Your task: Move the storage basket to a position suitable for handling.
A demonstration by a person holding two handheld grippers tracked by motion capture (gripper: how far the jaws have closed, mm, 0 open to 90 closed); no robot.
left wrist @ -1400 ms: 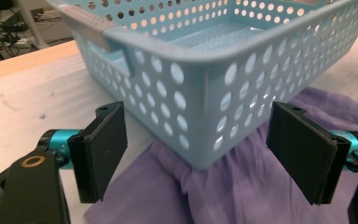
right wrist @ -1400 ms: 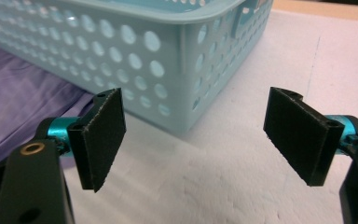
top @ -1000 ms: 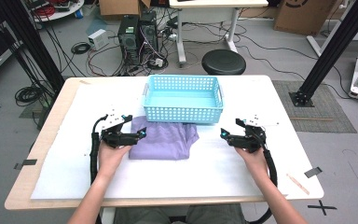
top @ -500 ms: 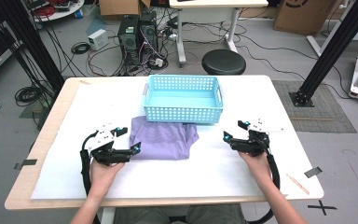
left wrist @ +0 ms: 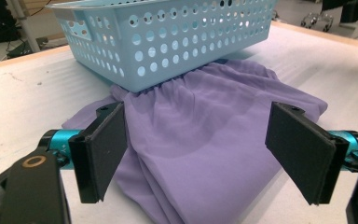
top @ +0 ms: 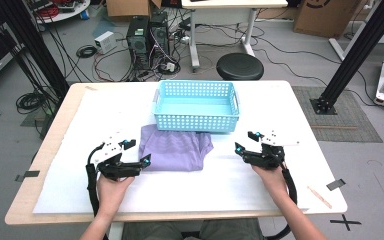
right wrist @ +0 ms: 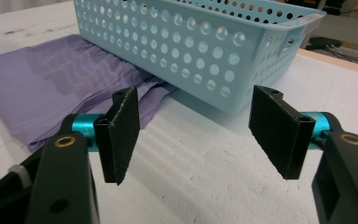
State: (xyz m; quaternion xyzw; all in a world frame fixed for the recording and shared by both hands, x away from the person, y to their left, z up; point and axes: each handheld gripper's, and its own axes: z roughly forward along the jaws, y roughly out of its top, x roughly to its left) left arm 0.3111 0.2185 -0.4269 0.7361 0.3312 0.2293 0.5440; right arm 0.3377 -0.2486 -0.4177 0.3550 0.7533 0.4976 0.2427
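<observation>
A purple cloth (top: pixel 175 148) lies flat on the white table cover, its far edge tucked under a light blue perforated basket (top: pixel 196 122). My left gripper (top: pixel 138 152) sits at the cloth's near left corner, open. In the left gripper view the cloth (left wrist: pixel 223 84) spreads between and beyond the wide jaws of that gripper (left wrist: pixel 200 140), below the basket (left wrist: pixel 168 37). My right gripper (top: pixel 245 141) hovers right of the cloth, open; its jaws have just been closing with nothing between them. The right gripper view has this gripper (right wrist: pixel 196 130) facing the basket (right wrist: pixel 205 51) corner, the cloth (right wrist: pixel 51 84) at left.
The white foam sheet (top: pixel 220 185) covers a wooden table. A black stool (top: pixel 239 66) stands behind the far edge, with computer towers (top: pixel 145 40) and cables on the floor. Black frame posts (top: pixel 352 55) rise at both sides.
My left gripper has pulled back off the cloth's left edge, toward the person and a little left. The right hand has stayed in place.
</observation>
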